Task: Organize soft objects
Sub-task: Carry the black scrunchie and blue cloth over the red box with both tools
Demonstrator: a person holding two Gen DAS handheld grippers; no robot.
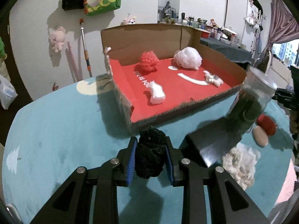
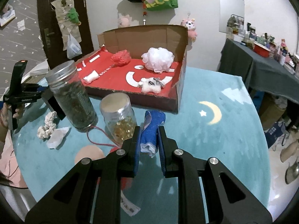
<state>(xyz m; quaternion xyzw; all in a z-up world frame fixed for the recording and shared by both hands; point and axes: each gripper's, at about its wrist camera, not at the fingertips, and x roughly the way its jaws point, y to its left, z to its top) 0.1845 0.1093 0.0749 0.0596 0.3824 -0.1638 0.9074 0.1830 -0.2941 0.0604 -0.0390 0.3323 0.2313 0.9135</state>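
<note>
Black sponge (image 1: 150,155) sits clamped between the blue pads of the left hand-held gripper (image 1: 150,156), held above the turquoise table (image 1: 56,130) just before the near wall of the cardboard box (image 1: 142,37). Inside the box, on its red floor, lie a red mesh puff (image 1: 149,60), a white mesh puff (image 1: 187,57) and two small white plush pieces. Right of the box stand a tall jar of dark herbs (image 2: 73,97) and a shorter jar of yellow capsules (image 2: 119,115). Beside them the right hand-held gripper (image 2: 149,140) is closed tight on a folded blue cloth (image 2: 152,128), held over the table near the box's front right corner.
</note>
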